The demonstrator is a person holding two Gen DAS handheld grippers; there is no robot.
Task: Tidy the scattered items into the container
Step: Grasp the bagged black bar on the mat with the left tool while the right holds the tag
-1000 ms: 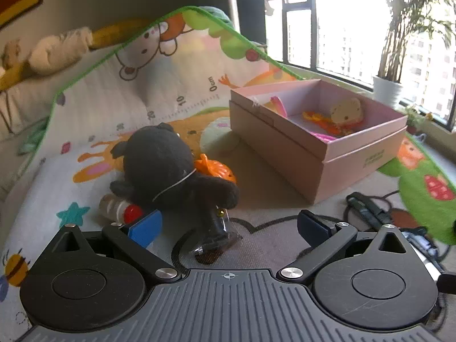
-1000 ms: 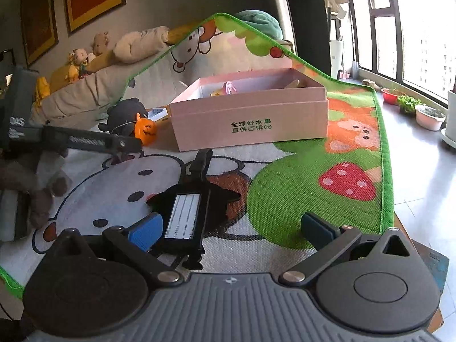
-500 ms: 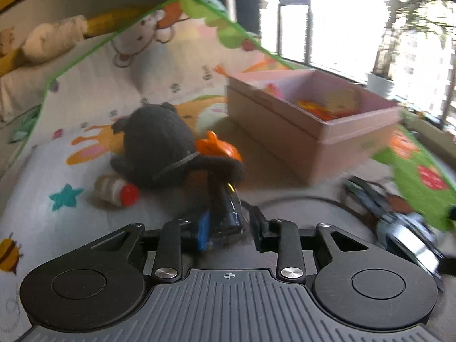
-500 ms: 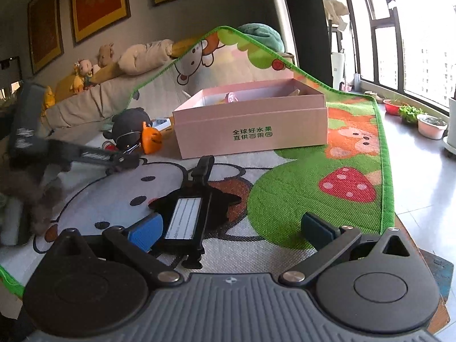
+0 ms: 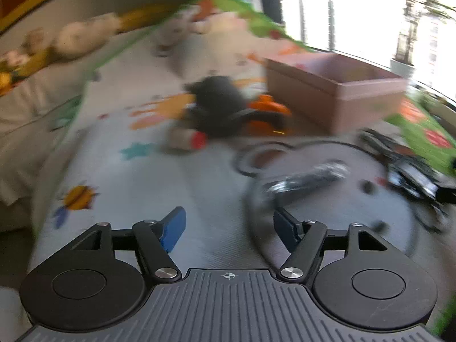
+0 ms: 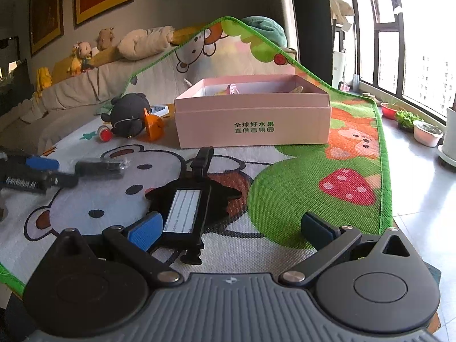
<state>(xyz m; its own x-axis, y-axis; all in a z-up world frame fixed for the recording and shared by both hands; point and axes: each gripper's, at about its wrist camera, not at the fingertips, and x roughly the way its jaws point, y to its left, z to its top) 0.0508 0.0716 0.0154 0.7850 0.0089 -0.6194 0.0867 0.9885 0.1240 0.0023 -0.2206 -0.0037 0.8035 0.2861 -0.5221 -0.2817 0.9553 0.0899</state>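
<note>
The left claw (image 5: 228,226) hangs over the cartoon-printed play mat (image 6: 299,188), its blue-padded jaws partway apart and opening, with only bare mat between them. Just ahead of it and a little to the right lies a slim black item in a clear wrapper (image 6: 99,168), free on the mat and touching neither pad; that view is badly blurred.

The right claw (image 6: 232,229) has its jaws spread wide and holds nothing. A flat black luggage tag with a white label window (image 6: 186,202) lies on the mat near the front edge, reaching in beside the left pad; whether it touches the pad I cannot tell.

Farther out, mid-mat, stands the open pink cardboard box (image 6: 252,124), a few small things already inside. Just left of it sit a dark grey plush toy (image 6: 128,115), an orange plastic toy (image 6: 154,124) against it, and a small red-capped bottle (image 6: 104,134).

Open mat runs between the claws and the box. The right edge, trimmed in green, drops to a tiled floor (image 6: 421,199); the far edge climbs a sofa (image 6: 71,94).
</note>
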